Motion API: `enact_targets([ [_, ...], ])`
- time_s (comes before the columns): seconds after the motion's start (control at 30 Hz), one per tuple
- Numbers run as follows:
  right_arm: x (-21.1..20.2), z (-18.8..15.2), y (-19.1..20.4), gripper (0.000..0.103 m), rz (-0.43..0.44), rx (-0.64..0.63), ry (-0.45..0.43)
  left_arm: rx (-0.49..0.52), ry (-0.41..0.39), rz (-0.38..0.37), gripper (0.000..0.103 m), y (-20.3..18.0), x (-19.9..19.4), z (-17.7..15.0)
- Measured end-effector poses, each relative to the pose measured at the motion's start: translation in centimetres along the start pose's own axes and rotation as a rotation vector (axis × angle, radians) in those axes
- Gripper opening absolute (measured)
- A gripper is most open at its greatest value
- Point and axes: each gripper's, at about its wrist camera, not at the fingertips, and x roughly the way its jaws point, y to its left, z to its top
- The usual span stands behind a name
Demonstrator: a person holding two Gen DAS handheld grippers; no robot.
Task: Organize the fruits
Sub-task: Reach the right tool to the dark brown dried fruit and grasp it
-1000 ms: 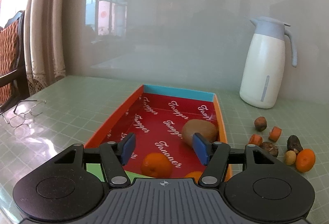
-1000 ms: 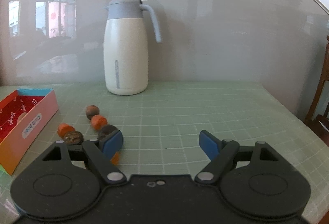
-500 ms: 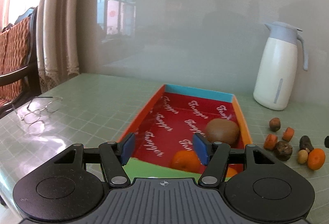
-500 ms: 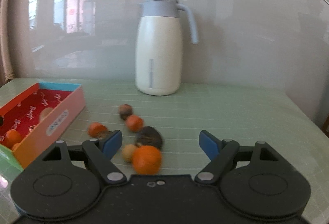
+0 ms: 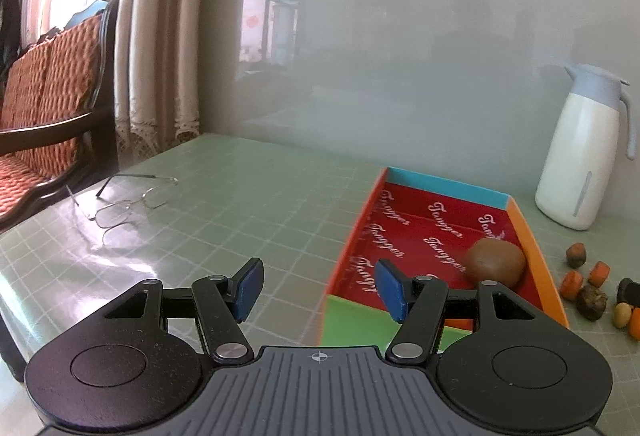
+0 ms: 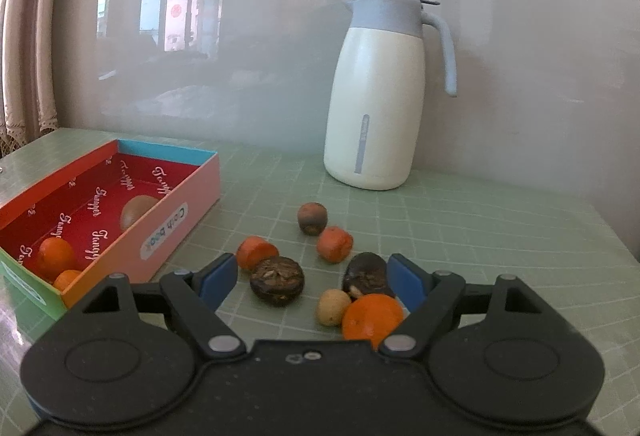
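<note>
A red-lined box (image 6: 182,196) on the green table holds a brown kiwi (image 6: 138,211) and two small oranges (image 6: 56,256). The box (image 5: 532,248) and kiwi (image 5: 495,262) also show in the left wrist view. Right of the box lies a loose pile: an orange (image 6: 372,320), a small yellow fruit (image 6: 333,307), dark halved fruits (image 6: 277,281), small orange fruits (image 6: 334,244). My right gripper (image 6: 308,281) is open and empty, just above the pile. My left gripper (image 5: 318,286) is open and empty, over the box's near-left corner.
A white jug with a grey lid (image 6: 378,96) stands behind the pile against the wall. Wire glasses (image 5: 124,202) lie on the table at the left. A wooden chair with a patterned cushion (image 5: 48,108) stands beyond the table's left edge.
My left gripper has drawn back and swung left, off the box. My right gripper has swung left, so the fruit pile now lies between its fingers.
</note>
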Motion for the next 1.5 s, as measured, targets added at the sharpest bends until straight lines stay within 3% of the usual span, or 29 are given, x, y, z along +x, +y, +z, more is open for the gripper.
enact_targets([
  [0.2,1.3,0.2,1.4,0.077,0.02,-0.041,0.008,-0.003,0.007,0.021,0.062,0.7,0.3,-0.1],
  [0.37,3.1,0.5,2.3,0.057,0.044,-0.064,0.058,-0.008,0.011,0.046,0.065,1.6,0.3,-0.2],
  [0.43,3.5,0.5,2.4,0.057,0.046,-0.06,0.075,-0.008,0.007,0.069,0.074,2.1,0.3,-0.2],
  [0.87,6.4,0.0,2.5,0.056,0.058,-0.031,0.176,-0.083,0.049,0.156,0.075,5.7,1.0,-0.5],
  [0.93,6.8,-0.2,2.9,0.054,0.045,-0.037,0.19,-0.101,0.055,0.167,0.08,6.3,1.1,-0.6],
  [1.03,6.9,-0.1,3.0,0.039,0.049,-0.027,0.196,-0.123,0.055,0.192,0.091,7.1,1.0,-0.8],
  [1.23,6.2,0.2,3.4,0.038,0.071,-0.025,0.185,-0.144,0.06,0.211,0.103,7.9,1.0,-0.9],
  [1.5,4.1,1.5,3.8,0.038,0.106,-0.003,0.117,-0.15,0.072,0.227,0.103,7.9,1.0,-1.0],
])
